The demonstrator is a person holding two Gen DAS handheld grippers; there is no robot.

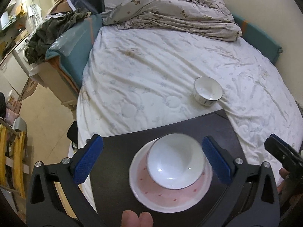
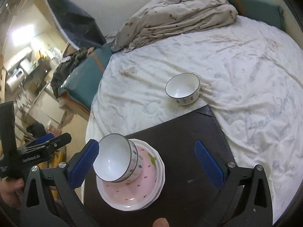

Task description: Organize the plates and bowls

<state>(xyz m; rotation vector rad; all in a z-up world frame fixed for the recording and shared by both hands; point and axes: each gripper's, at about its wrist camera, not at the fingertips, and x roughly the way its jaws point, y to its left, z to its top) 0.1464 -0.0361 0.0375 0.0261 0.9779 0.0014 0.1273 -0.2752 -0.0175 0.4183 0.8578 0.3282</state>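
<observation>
A pink strawberry-print plate (image 1: pixel 170 194) (image 2: pixel 132 194) sits on a black mat (image 1: pixel 121 157) (image 2: pixel 185 143) on the bed. White bowls (image 1: pixel 176 162) (image 2: pixel 115 160) stand stacked on the plate. Another white bowl with a dark rim (image 1: pixel 208 90) (image 2: pixel 183 89) sits alone on the white sheet beyond the mat. My left gripper (image 1: pixel 152 162) is open and empty, its blue pads either side of the stack. My right gripper (image 2: pixel 146 164) is open and empty above the mat, its left pad next to the stacked bowls.
A crumpled beige blanket (image 1: pixel 170 13) (image 2: pixel 176 17) lies at the far end of the bed. A teal cushion (image 1: pixel 75 43) with dark clothes is to the left. The bed's left edge drops to the floor (image 1: pixel 49 124).
</observation>
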